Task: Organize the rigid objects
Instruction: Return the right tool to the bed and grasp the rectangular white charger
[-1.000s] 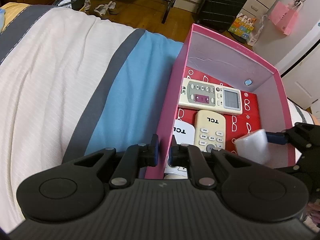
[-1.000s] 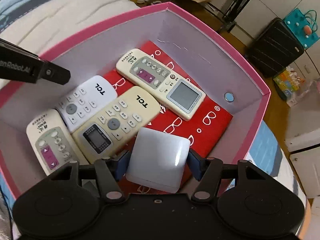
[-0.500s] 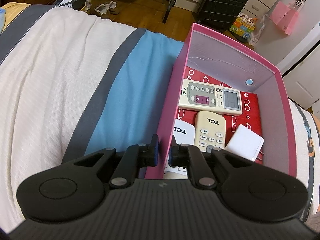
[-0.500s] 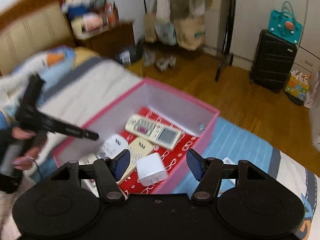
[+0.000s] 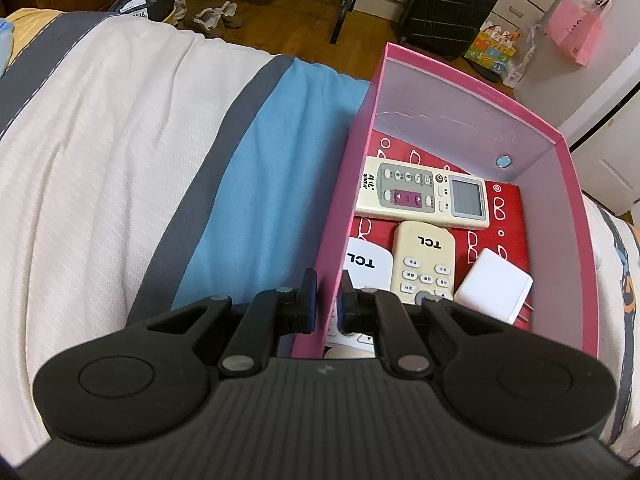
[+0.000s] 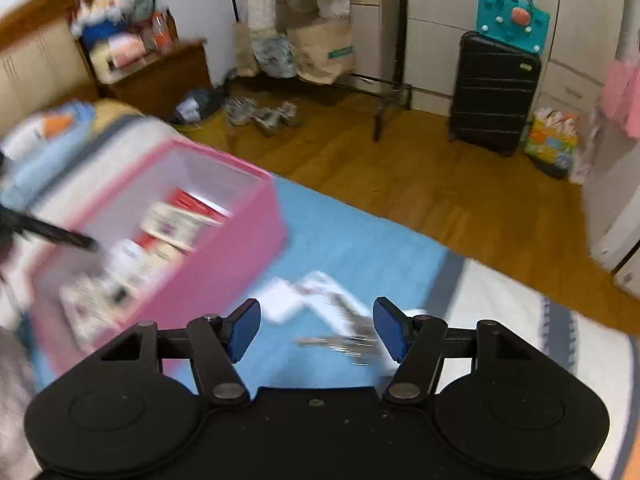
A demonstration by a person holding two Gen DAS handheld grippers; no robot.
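A pink box (image 5: 460,76) lies on the bed with a red patterned floor. Inside are a cream remote with a screen (image 5: 424,194), a cream TCL remote (image 5: 422,262), a white TCL remote (image 5: 366,262) and a white charger block (image 5: 494,286). My left gripper (image 5: 326,300) is shut on the box's left wall. My right gripper (image 6: 316,330) stands open with nothing between its fingers, over the blue bedspread to the right of the blurred pink box (image 6: 224,280). A white flat object (image 6: 290,298) and a bunch of keys (image 6: 344,340) lie blurred ahead of it.
The bed (image 5: 100,152) has white, grey and blue stripes. Beyond it lie a wooden floor (image 6: 440,184), a black suitcase (image 6: 494,90), shoes (image 6: 262,114), a clothes rack with bags (image 6: 304,52) and a wooden nightstand (image 6: 160,76). The left gripper's arm (image 6: 48,230) shows at the left edge.
The right gripper let go of the white charger block in the box, then pulled back and swung right over the blue bedspread. The left gripper kept its hold on the box wall.
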